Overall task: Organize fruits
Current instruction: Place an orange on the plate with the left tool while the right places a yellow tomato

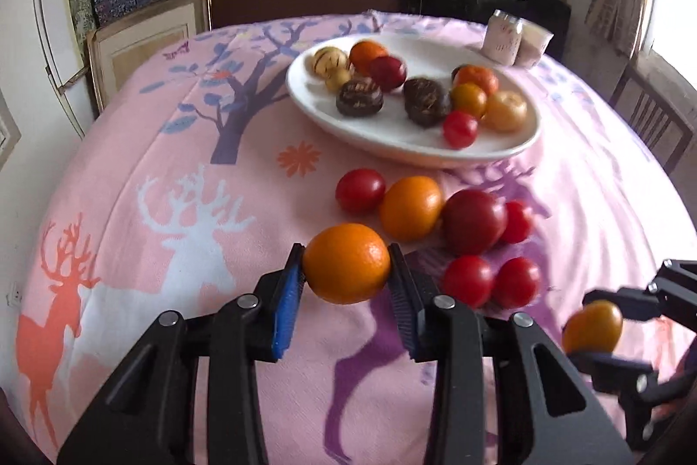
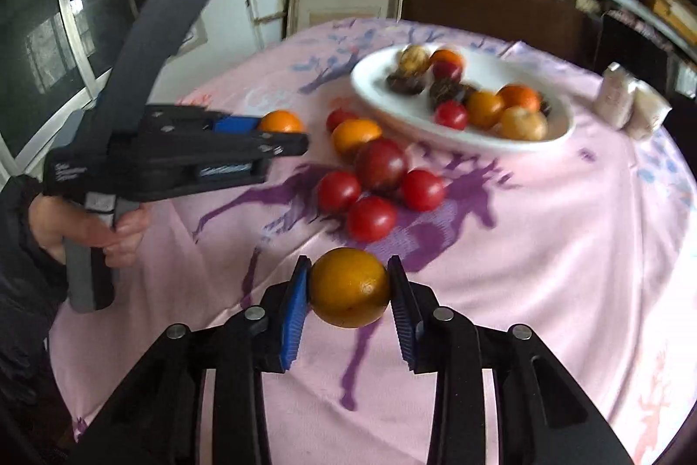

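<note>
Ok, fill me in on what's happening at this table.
A person is sorting fruit with two tools. The left hand-held gripper is shut on a bright orange; the right hand-held gripper is shut on a duller orange fruit. Several fruits already lie on the white plate; a loose cluster remains on the tablecloth.

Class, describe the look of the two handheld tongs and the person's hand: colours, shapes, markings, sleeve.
The left tongs and right tongs are black plastic, with angular ribbed frames and round silver pivot bolts. Each has one bright blue ridged pad and one darker blue pad. From the right wrist view, the left tongs carry a grey pistol-style handle, small white lettering and a dark upright strap. The bare hand emerges from a dark sleeve.
</note>
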